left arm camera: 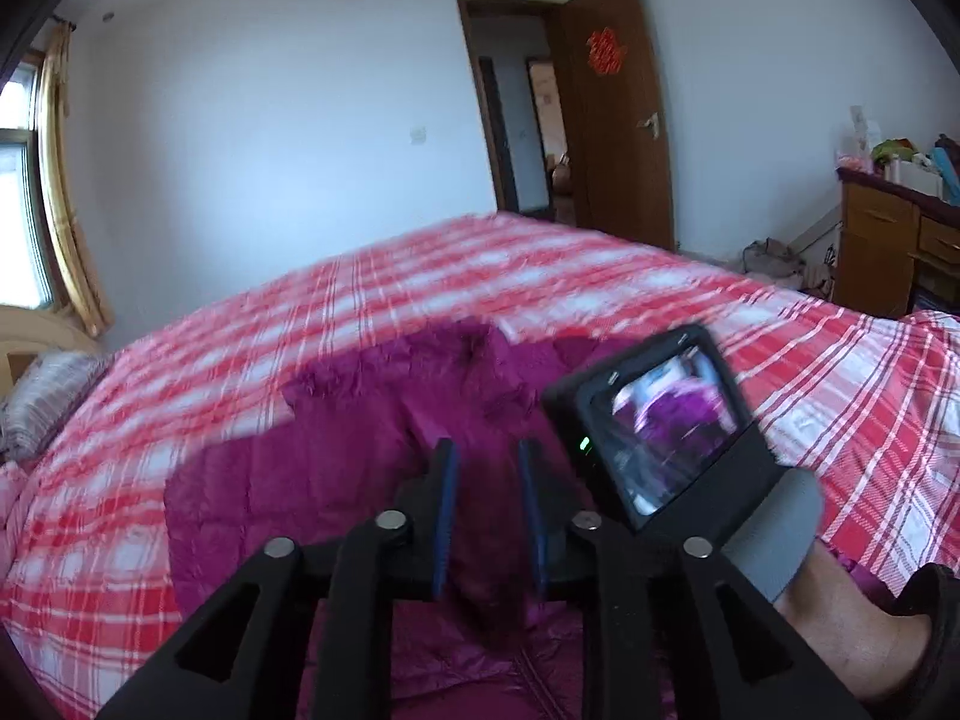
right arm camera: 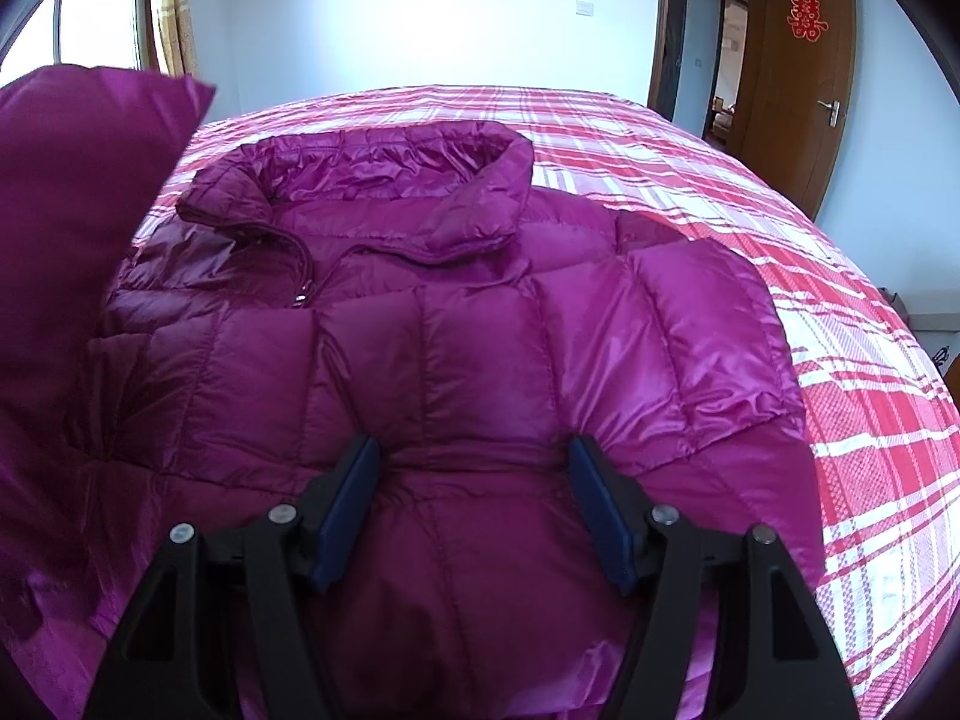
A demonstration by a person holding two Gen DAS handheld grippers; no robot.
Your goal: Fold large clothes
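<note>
1. The bed (right arm camera: 780, 192), covered with a red-and-white plaid sheet, fills most of both views and carries everything else.
2. A magenta quilted down jacket (right arm camera: 456, 324) lies front-up on the bed, its collar (right arm camera: 372, 168) at the far end and its zip partly open below the collar.
3. One piece of the same jacket, a sleeve or panel (right arm camera: 72, 210), stands raised at the left edge of the right wrist view, above the jacket body.
4. The right hand-held gripper (right arm camera: 474, 510) is spread wide over the jacket's lower front; a bulge of fabric sits between the blue pads (right arm camera: 348, 504), though whether they press on it cannot be told.
5. The left hand-held gripper (left arm camera: 489, 516) is parted narrowly, with a dark fold of the jacket between its fingers; the blurred view leaves the grip uncertain.
6. A brown door (right arm camera: 804, 72) with a red ornament stands open behind the bed.
</note>
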